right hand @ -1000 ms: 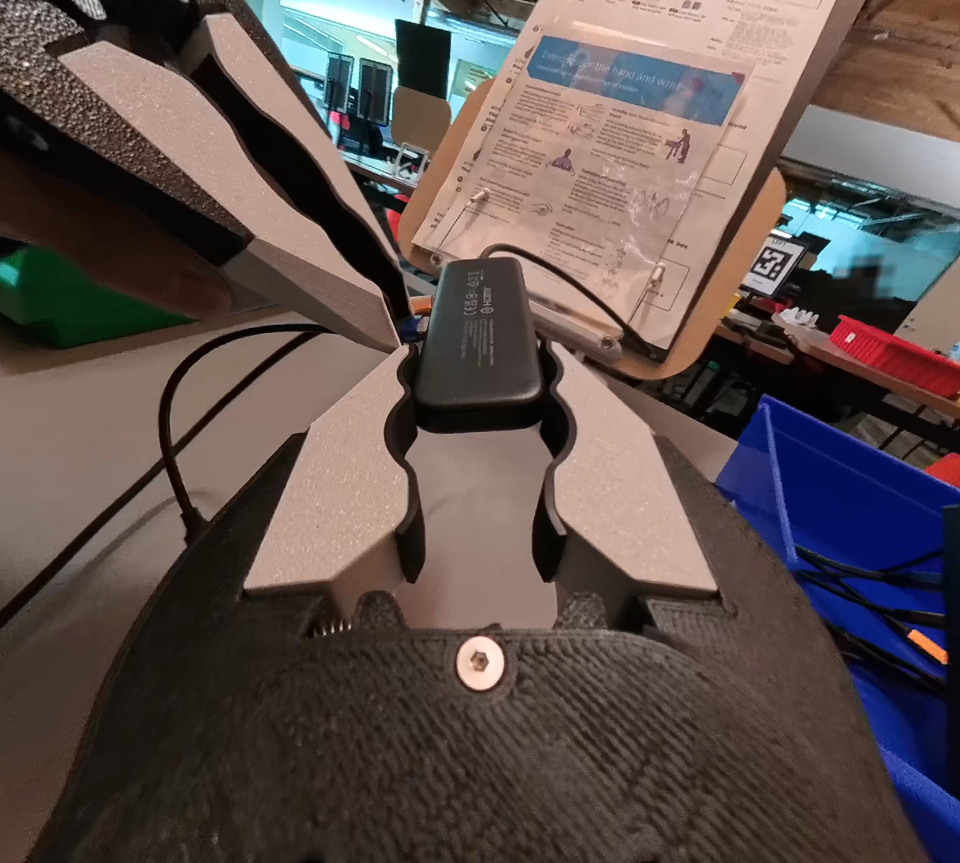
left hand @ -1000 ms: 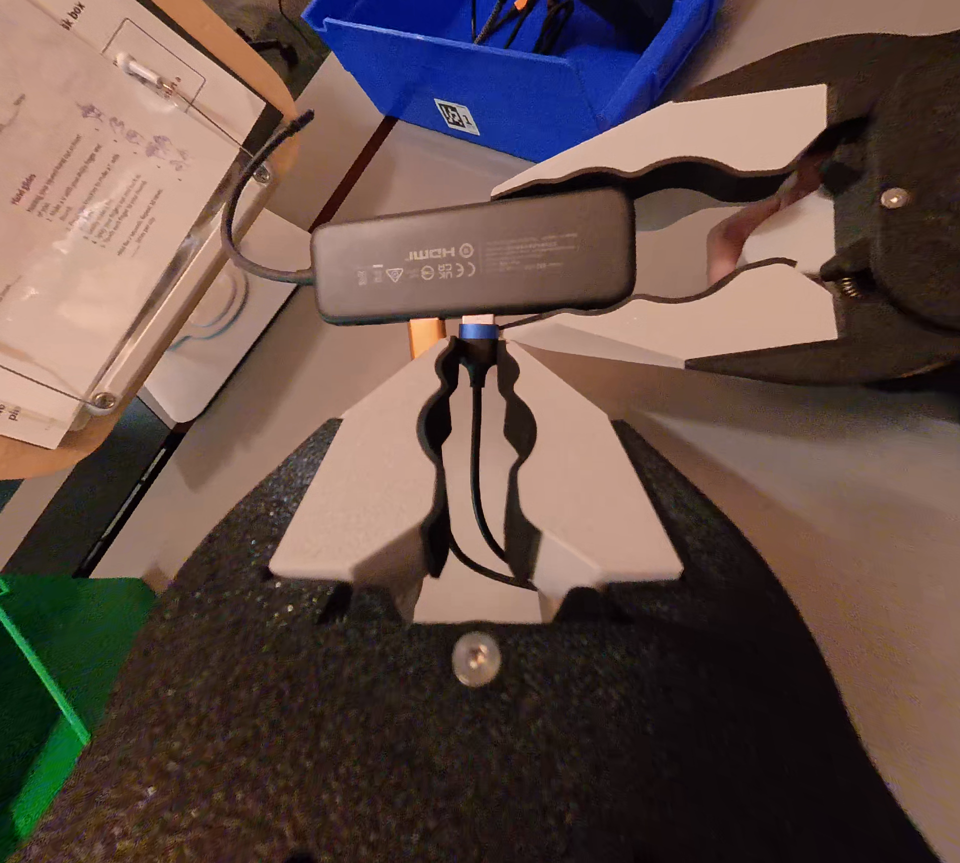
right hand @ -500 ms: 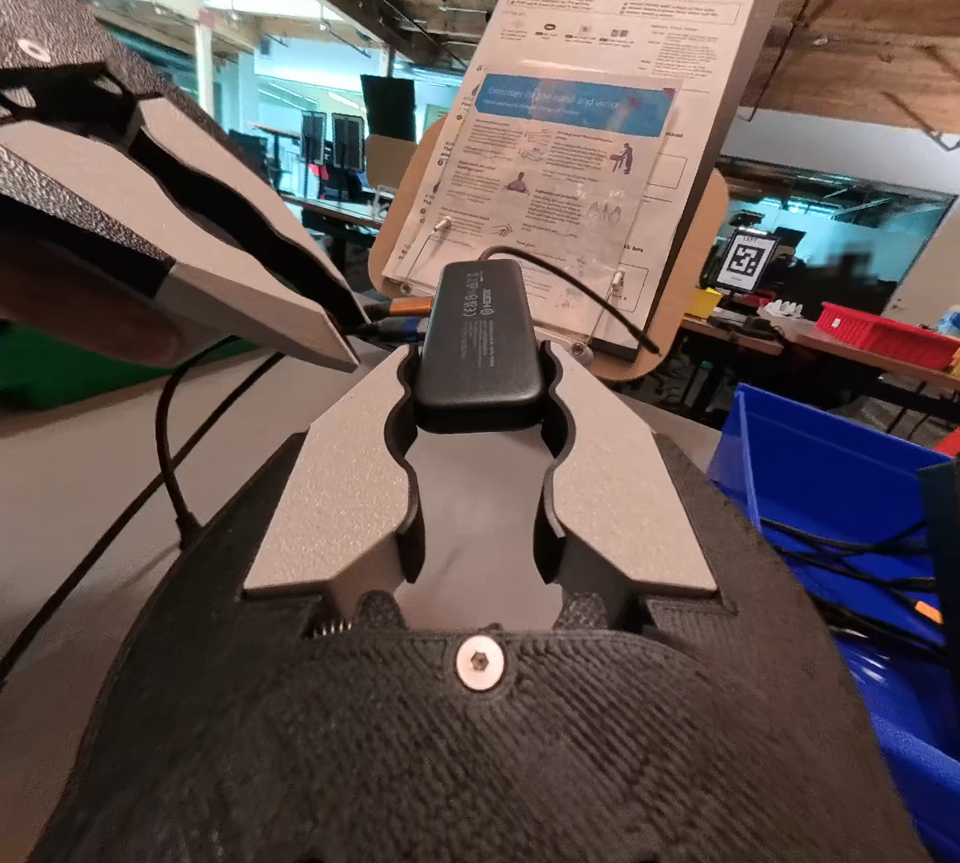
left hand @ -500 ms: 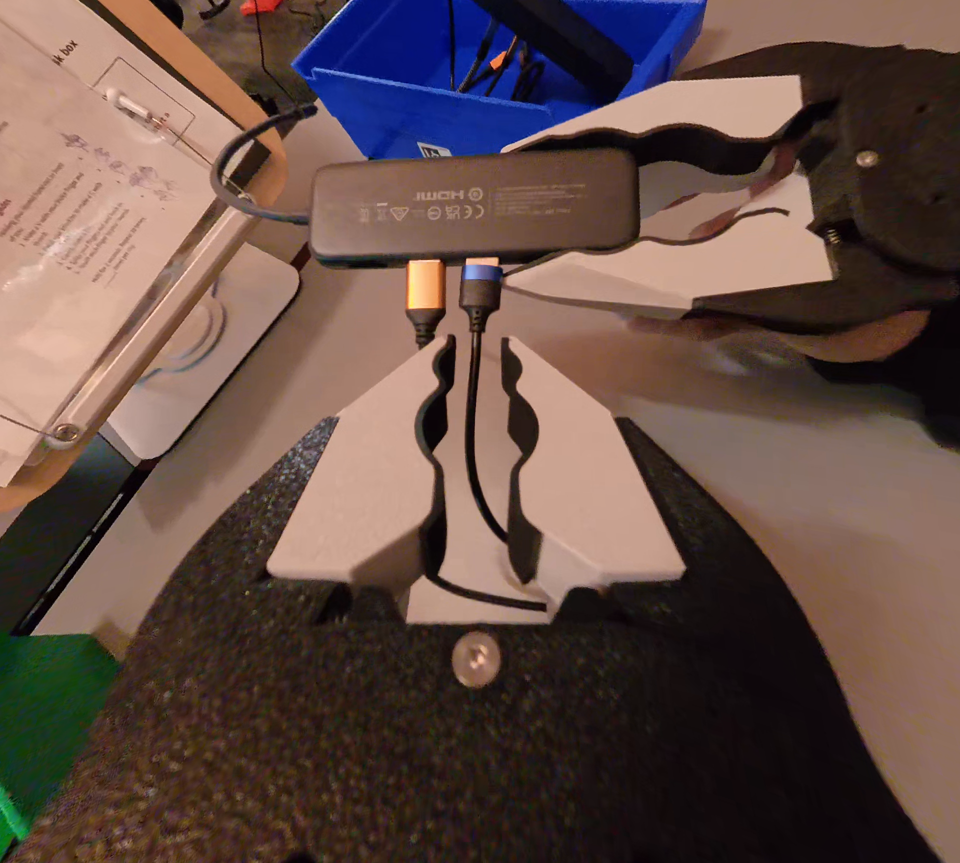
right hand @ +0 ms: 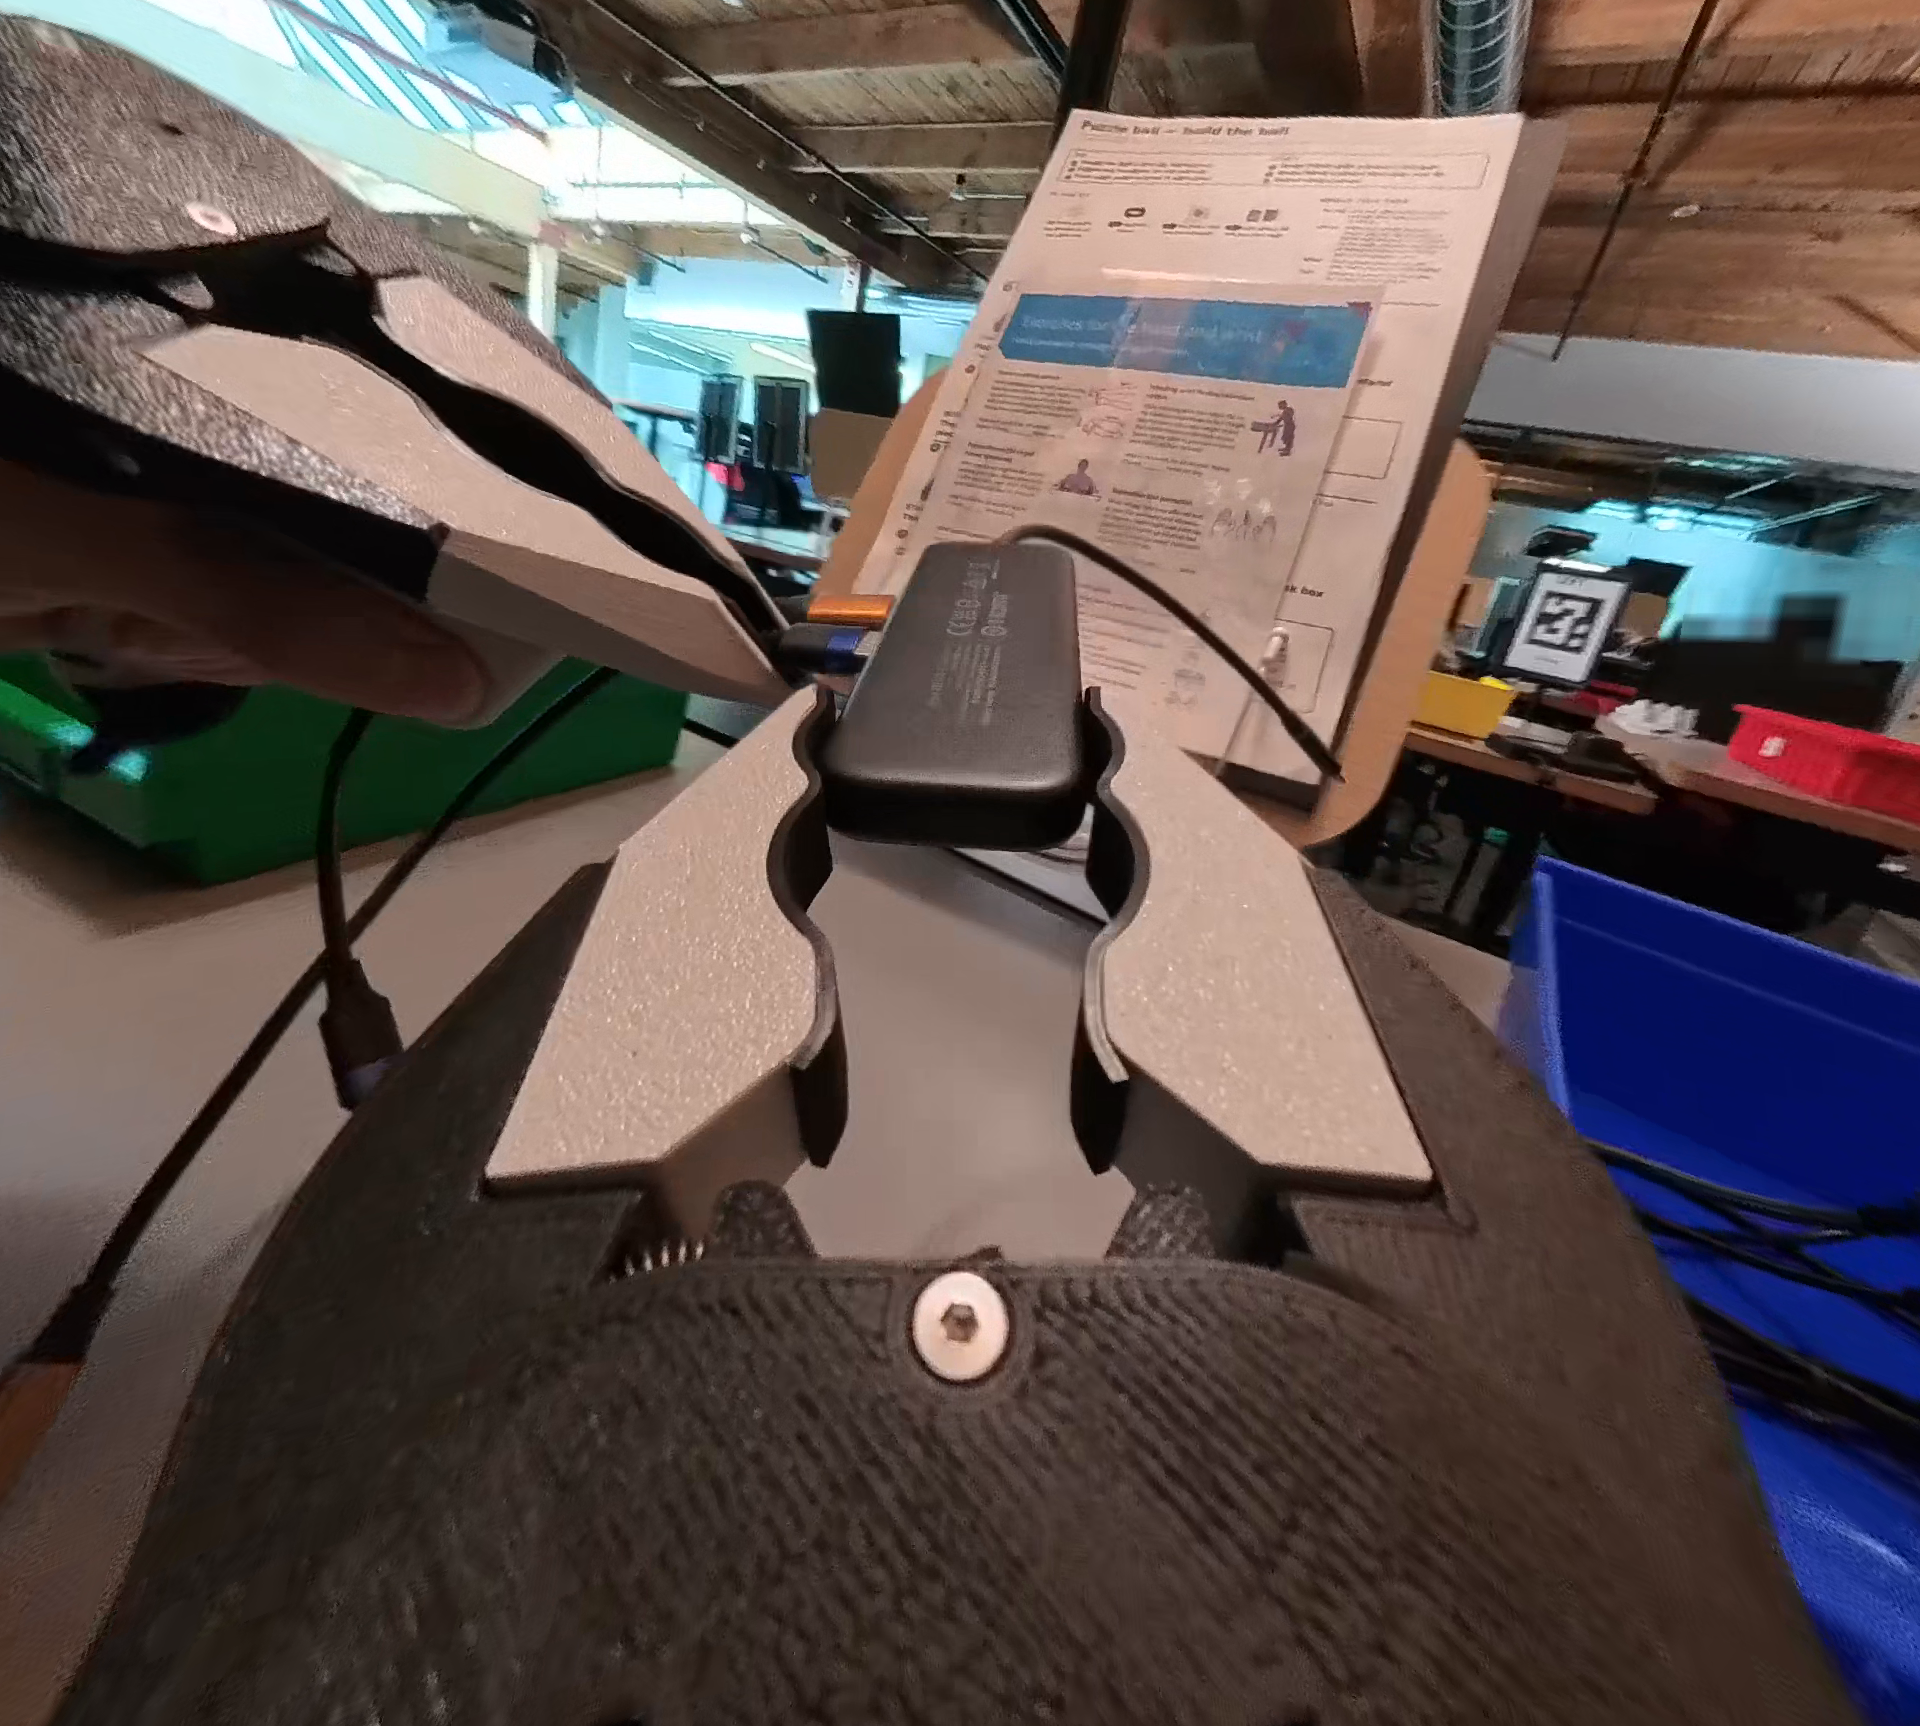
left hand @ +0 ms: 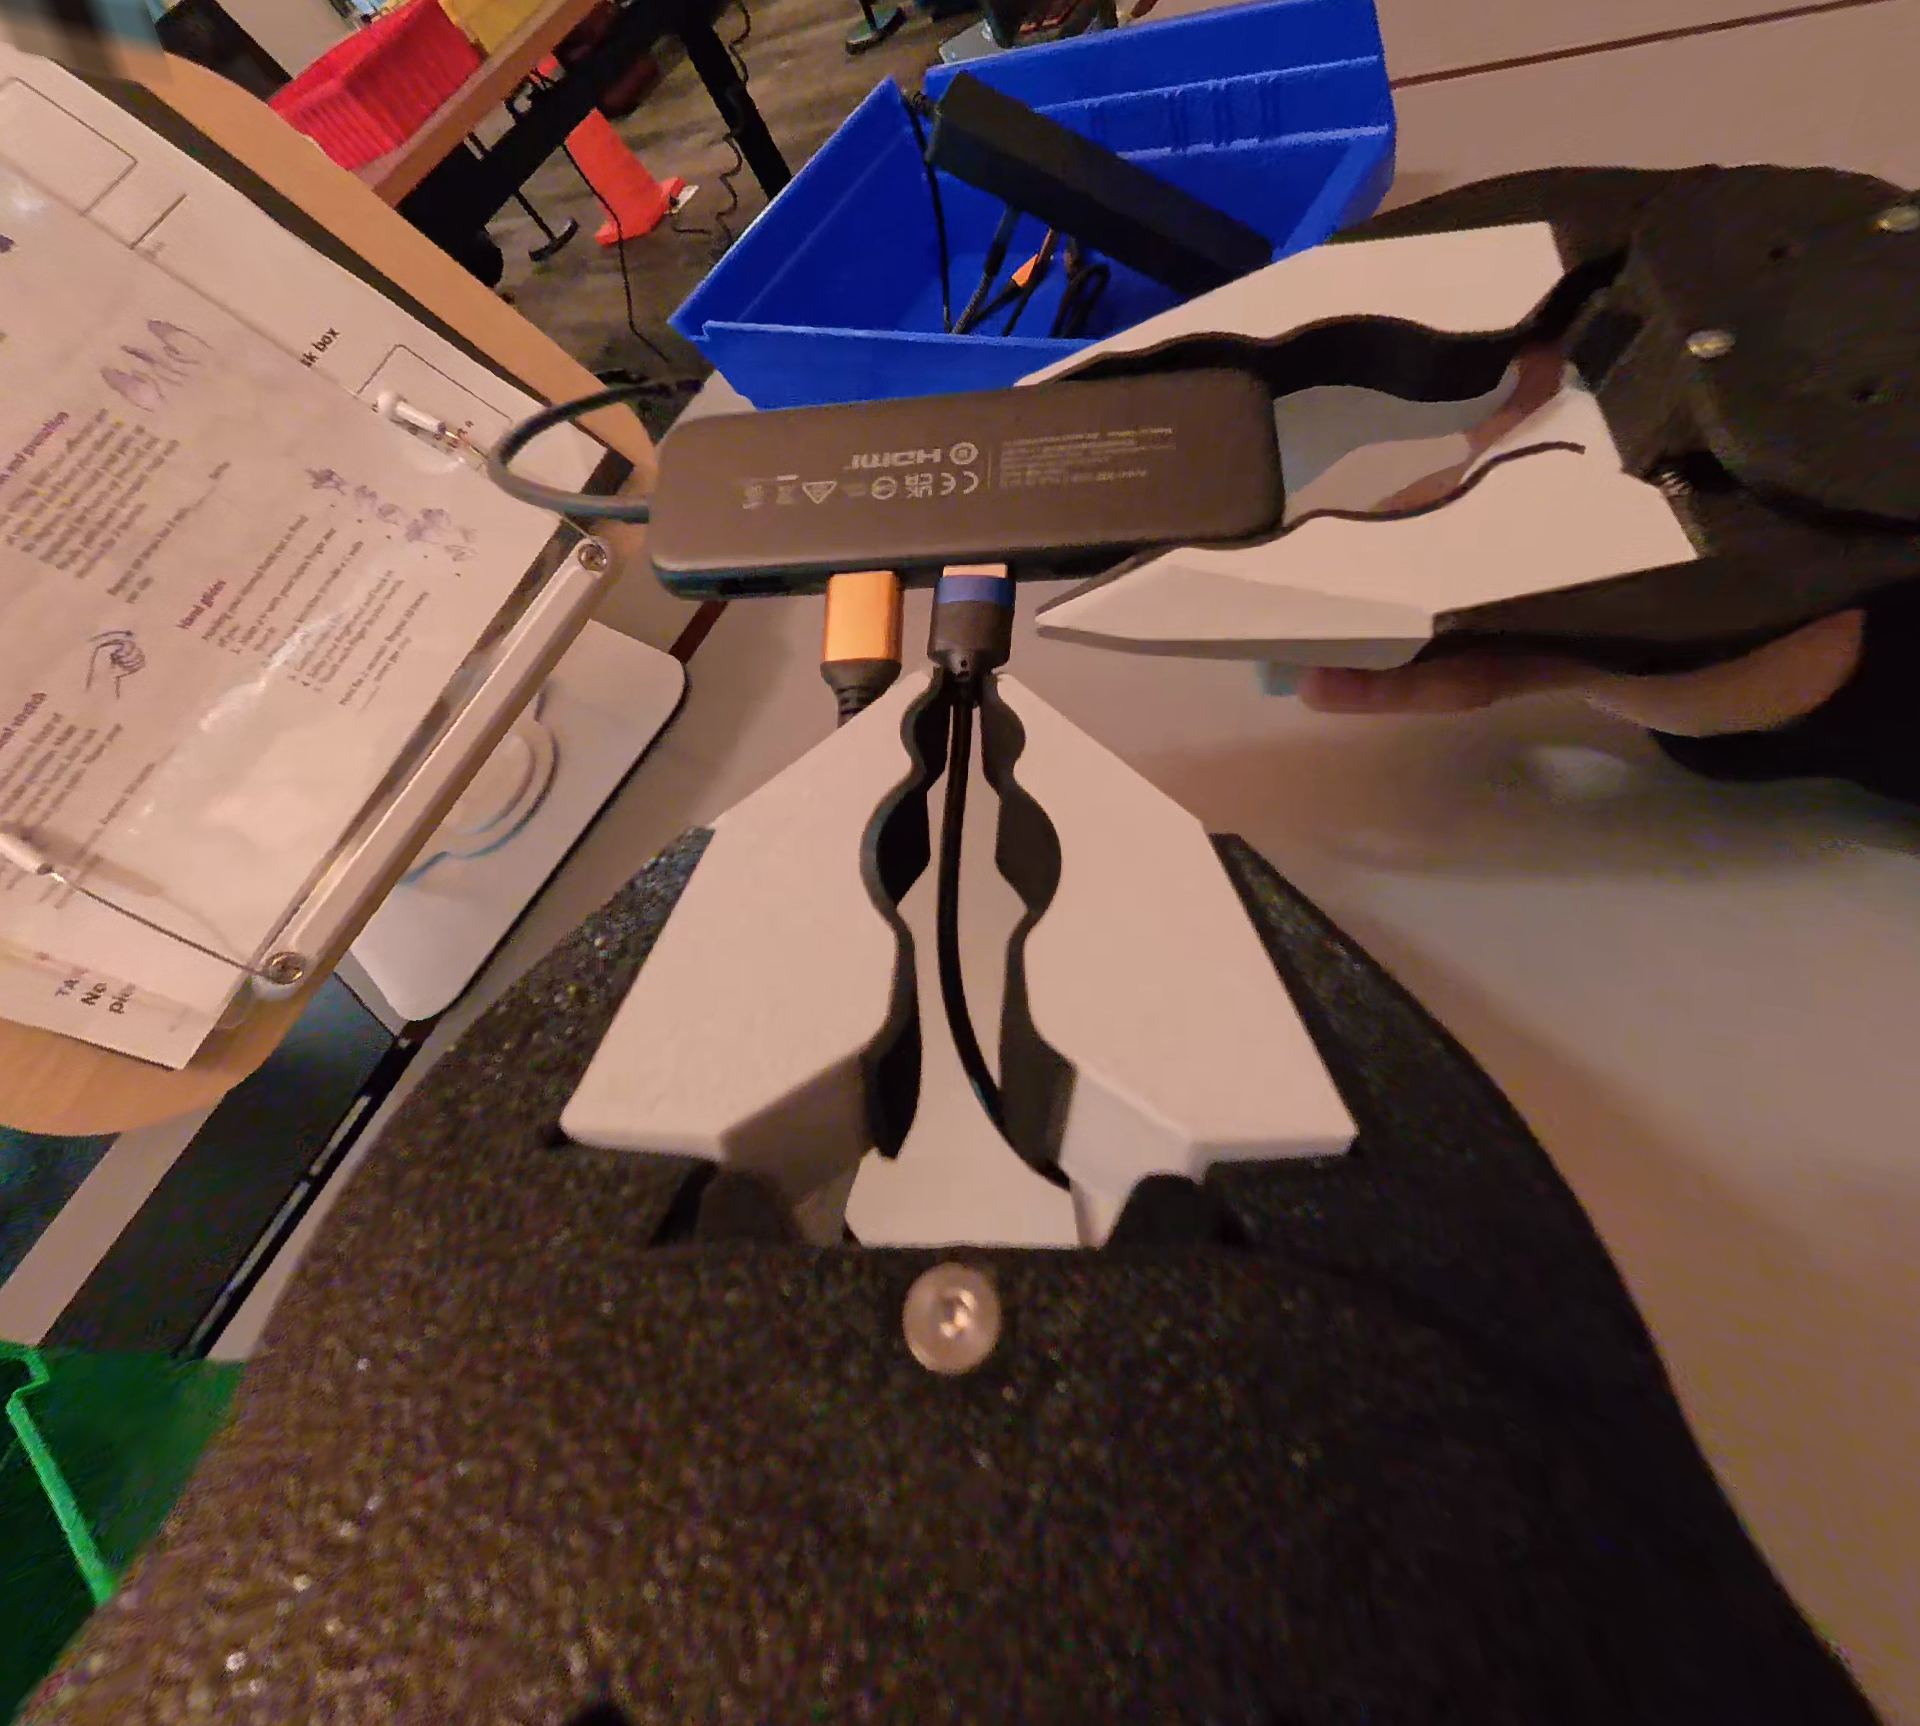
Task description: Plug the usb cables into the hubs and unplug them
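Right tool [right hand: 956,741]: fingers clamped on the near end of a black hub [right hand: 961,689], held in the air above the grey counter [left hand: 1558,1001]; a short black lead ran from the hub's far end.
Hub, left wrist view [left hand: 966,481]: lying crosswise, flat side with small print facing the camera; two plugs seated in its near edge, side by side.
Orange plug [left hand: 860,622]: left of the pair, its cable dropping behind the left tool's finger.
Blue plug [left hand: 971,622]: right of the pair, a thin black cable [left hand: 961,897] running from it down the gap between the left tool's fingers.
Left tool [left hand: 951,710]: fingers slightly apart, tips just below the blue plug, loose around the cable; no grip on the plug itself.
Blue bin [left hand: 831,294]: on the counter beyond the hub, holding a long black bar and several cables.
Paper stand [left hand: 239,658]: to the left, printed sheets under a clear plate.
Green bin [right hand: 312,772]: at the far left, right wrist view.
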Demonstrator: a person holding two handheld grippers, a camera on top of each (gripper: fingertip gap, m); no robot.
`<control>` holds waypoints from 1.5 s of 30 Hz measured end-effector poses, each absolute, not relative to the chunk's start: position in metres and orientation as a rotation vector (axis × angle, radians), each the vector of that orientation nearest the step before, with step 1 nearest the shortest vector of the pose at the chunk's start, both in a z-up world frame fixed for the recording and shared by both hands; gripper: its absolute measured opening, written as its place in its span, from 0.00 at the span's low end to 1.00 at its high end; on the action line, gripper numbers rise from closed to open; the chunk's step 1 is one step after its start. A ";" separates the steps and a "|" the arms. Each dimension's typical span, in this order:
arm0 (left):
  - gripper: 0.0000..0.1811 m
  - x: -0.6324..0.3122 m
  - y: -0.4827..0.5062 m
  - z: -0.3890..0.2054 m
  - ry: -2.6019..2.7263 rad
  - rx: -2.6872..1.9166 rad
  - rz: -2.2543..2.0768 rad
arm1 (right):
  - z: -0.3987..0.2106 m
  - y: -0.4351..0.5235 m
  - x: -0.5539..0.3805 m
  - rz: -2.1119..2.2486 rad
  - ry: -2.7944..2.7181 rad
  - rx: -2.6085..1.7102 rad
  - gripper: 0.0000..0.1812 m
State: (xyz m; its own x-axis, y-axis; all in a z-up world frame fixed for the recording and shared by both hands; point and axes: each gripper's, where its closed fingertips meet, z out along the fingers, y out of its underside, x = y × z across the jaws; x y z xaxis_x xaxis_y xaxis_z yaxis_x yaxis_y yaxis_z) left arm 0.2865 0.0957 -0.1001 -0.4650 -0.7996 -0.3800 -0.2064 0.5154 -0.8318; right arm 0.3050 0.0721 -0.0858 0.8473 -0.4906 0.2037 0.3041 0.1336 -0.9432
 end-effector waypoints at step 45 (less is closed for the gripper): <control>0.12 0.276 0.152 -0.045 1.748 -0.917 -1.268 | 0.116 -0.036 0.379 -1.196 -0.339 -1.461 0.25</control>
